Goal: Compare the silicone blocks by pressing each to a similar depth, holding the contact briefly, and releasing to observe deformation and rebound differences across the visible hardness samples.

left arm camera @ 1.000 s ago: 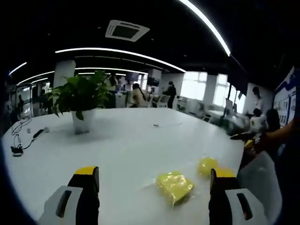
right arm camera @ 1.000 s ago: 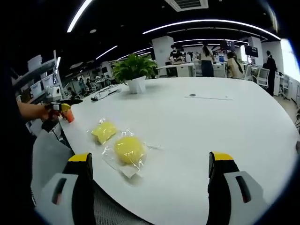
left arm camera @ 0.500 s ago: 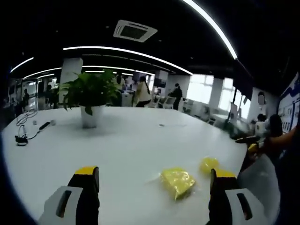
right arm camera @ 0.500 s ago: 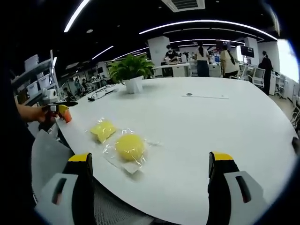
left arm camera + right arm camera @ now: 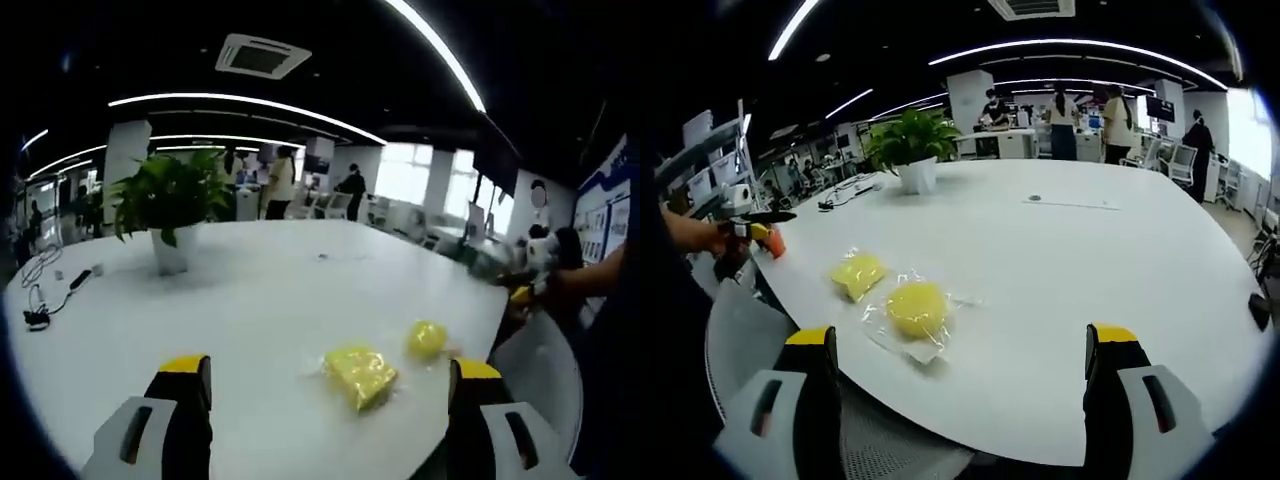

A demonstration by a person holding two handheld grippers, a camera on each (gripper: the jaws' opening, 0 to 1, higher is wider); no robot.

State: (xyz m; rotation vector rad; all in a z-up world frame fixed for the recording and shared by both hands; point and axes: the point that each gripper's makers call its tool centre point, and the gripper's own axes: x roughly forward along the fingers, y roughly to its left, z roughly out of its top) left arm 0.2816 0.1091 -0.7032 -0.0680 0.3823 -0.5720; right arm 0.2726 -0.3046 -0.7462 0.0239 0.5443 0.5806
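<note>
We see 2 yellow silicone blocks in clear wrap lying near the edge of the white table [image 5: 1120,260]: a round block [image 5: 916,307] and, just beside it, a squarish block [image 5: 859,272]. Our right gripper [image 5: 960,380] hovers off the table edge with its jaws wide apart, holding nothing. Our left gripper [image 5: 320,385] does likewise. A potted plant [image 5: 908,150] stands well beyond the blocks.

You've got two yellow silicone blocks, bagged: one square block [image 5: 859,273], one round block [image 5: 916,307]. One white table [image 5: 1060,270], one potted plant [image 5: 910,150], two grippers.
</note>
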